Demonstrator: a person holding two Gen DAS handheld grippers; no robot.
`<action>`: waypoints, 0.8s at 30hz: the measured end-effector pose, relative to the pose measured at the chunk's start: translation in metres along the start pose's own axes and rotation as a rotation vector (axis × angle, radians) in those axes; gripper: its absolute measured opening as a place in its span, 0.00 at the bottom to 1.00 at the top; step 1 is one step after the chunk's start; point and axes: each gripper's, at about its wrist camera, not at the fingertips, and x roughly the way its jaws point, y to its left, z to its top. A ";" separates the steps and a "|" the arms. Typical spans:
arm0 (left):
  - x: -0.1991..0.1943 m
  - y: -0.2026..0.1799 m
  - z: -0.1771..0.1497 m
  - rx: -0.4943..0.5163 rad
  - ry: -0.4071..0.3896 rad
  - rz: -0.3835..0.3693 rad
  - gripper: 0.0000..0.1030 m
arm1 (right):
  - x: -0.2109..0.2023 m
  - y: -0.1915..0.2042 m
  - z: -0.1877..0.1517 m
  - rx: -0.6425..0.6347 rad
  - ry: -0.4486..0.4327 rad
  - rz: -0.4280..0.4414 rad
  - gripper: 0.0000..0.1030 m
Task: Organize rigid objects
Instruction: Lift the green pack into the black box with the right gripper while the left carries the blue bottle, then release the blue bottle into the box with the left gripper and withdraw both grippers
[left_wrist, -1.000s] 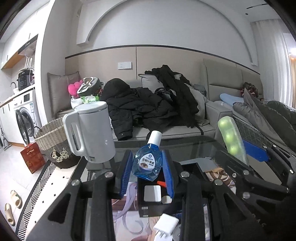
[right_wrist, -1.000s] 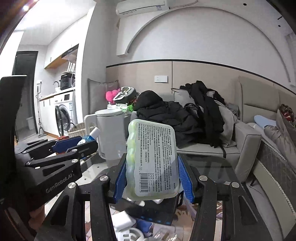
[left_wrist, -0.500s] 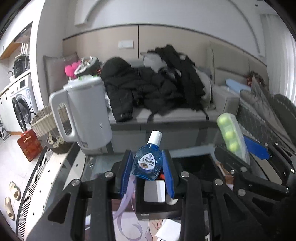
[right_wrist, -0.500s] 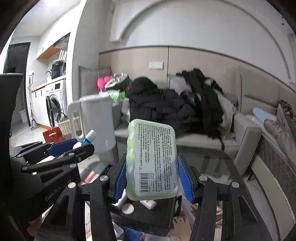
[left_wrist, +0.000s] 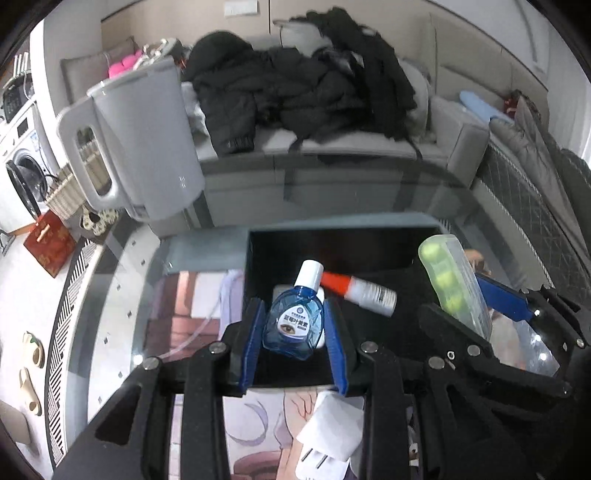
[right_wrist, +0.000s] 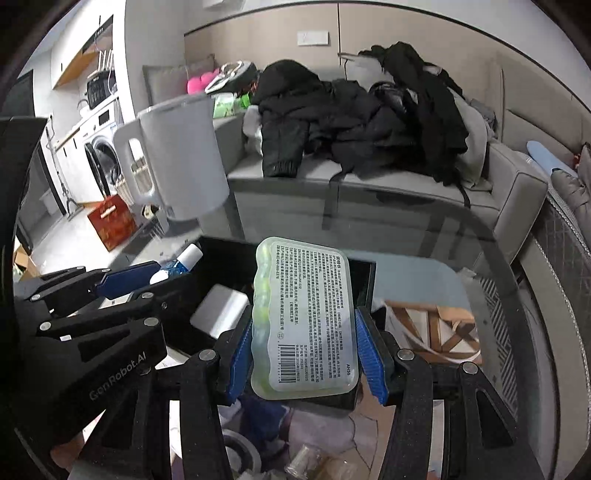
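Observation:
My left gripper (left_wrist: 293, 341) is shut on a blue eye-drop bottle (left_wrist: 295, 321) with a white cap, held over the open black box (left_wrist: 332, 247) on the glass table. My right gripper (right_wrist: 303, 350) is shut on a clear blister pack (right_wrist: 303, 317) of green capsules, held upright over the same black box (right_wrist: 225, 251). The pack also shows at the right of the left wrist view (left_wrist: 456, 280). In the box lie a white-and-orange tube (left_wrist: 360, 290) and a white block (right_wrist: 219, 312).
A white kettle (left_wrist: 144, 144) stands at the table's far left edge. A white plug adapter (left_wrist: 328, 435) lies on the table below the box. Beyond the table is a grey sofa (left_wrist: 332, 147) piled with black coats. Small clutter lies at the near edge (right_wrist: 310, 461).
Both grippers have tilted down and moved forward over the black box, still holding their objects. The inside of the box with the tube has come into view.

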 end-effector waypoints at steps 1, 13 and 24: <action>0.003 -0.001 -0.002 0.003 0.019 -0.003 0.30 | 0.005 -0.001 -0.002 0.000 0.026 0.007 0.50; 0.002 -0.005 -0.013 0.010 0.081 -0.013 0.30 | 0.011 -0.005 -0.019 0.009 0.125 0.069 0.44; -0.009 0.003 -0.012 -0.016 0.068 -0.056 0.52 | -0.002 -0.005 -0.016 0.001 0.081 0.066 0.47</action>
